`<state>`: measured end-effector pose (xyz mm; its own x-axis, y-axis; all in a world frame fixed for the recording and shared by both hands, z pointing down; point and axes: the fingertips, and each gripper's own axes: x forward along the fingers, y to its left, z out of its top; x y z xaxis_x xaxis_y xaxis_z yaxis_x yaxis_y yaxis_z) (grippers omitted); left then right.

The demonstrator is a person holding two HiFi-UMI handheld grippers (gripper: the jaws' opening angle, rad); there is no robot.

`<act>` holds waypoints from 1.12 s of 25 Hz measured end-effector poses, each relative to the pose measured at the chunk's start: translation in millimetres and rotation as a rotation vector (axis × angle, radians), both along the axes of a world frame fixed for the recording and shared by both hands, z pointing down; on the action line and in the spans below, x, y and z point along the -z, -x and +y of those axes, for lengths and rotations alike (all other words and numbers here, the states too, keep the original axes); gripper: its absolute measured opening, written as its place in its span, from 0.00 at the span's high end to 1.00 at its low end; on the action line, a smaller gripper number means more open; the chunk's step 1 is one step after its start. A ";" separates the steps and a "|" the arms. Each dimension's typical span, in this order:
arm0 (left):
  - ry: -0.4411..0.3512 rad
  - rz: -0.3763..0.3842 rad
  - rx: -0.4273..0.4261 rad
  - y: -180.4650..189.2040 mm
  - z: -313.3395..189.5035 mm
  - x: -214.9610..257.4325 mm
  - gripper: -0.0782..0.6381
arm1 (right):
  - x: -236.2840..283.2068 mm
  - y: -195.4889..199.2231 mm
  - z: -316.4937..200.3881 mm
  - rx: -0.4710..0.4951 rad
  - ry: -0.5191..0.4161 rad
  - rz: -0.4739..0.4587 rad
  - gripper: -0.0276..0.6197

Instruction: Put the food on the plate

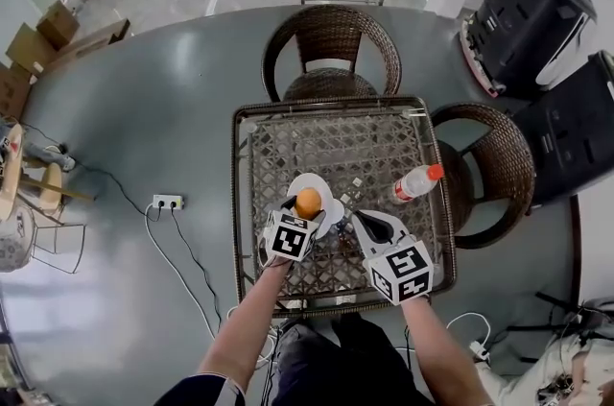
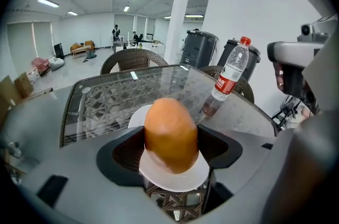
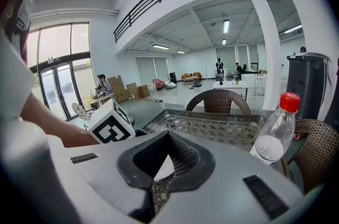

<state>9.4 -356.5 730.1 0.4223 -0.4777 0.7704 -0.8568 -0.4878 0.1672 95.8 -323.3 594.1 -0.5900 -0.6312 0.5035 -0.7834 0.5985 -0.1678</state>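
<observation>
In the head view, the left tool [image 1: 305, 208] grips an orange egg-shaped food [image 1: 308, 202] above a white round plate [image 1: 329, 191] on the glass-topped wicker table [image 1: 288, 135]. The right tool [image 1: 359, 219] is just beside it. In the left gripper view, the jaws press the food from both sides. In the right gripper view, the jaws are closed and empty, and a clear plastic bottle with red cap [image 3: 273, 138] is ahead to the right.
</observation>
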 end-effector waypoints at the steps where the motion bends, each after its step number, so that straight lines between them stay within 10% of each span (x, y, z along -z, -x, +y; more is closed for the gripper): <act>1: 0.003 -0.022 -0.001 1.5 -1.7 -3.6 0.44 | -1.0 -0.2 0.0 -0.001 0.003 0.000 0.95; 28: -0.048 -0.048 -0.033 -10.1 -8.8 -9.7 0.40 | 0.3 -17.3 -4.3 -0.042 0.023 -0.014 0.95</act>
<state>19.5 -365.3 739.9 0.4014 -0.5015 0.7664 -0.8468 -0.5221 0.1018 113.1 -327.5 593.9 -0.5701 -0.6440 0.5101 -0.8054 0.5606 -0.1924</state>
